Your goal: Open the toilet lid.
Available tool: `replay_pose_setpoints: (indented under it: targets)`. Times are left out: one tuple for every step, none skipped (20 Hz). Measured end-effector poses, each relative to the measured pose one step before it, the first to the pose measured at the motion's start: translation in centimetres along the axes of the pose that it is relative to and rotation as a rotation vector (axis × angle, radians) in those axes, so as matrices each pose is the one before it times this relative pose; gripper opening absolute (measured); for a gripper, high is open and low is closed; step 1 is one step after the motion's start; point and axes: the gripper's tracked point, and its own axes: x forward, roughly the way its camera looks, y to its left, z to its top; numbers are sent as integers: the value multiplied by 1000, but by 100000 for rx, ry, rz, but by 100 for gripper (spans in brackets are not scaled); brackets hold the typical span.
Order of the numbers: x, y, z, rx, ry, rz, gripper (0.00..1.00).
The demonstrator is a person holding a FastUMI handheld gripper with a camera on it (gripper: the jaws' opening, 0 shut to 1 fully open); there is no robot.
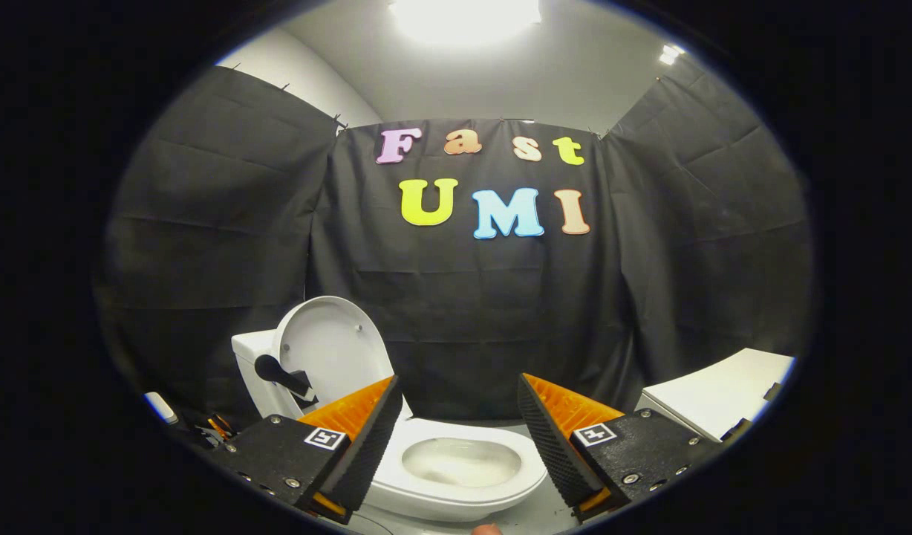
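One toilet (456, 475) stands just ahead of the gripper (460, 416), its seat ring and bowl showing in the gap between the two fingers. One toilet lid (336, 349) is raised, standing upright and leaning back against the one tank (252, 364) behind it; two small bumpers dot its inner face. One dark handle piece (281, 374) is fixed to the lid's underside, near the left finger's tip. The gripper's two fingers are spread wide, gripping nothing, touching neither lid nor seat. One white surface (723, 390) lies beyond the right finger, beside the booth's black cloth wall (471, 312). Two ceiling lights (463, 15) glow overhead.
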Motion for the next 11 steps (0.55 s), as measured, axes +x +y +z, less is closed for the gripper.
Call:
replay_pose_setpoints:
  targets:
    - [25,-177,106,581,-52,-558,96]
    - [19,-187,201,692,-198,-482,96]
    - [-6,-31,83,526,-283,-450,96]
    - [11,10,242,365,-411,-172,95]
    - [-12,68,-29,51,-150,-180,95]
    - [-80,-14,-48,-66,38,-67,95]
    - [92,-22,-7,-75,101,-50,96]
    - [-50,-12,-104,-5,455,42,96]
    - [-53,-65,-114,162,198,-28,96]
    - [-73,-32,54,155,62,-126,96]
    - [-22,-83,-39,137,100,-183,95]
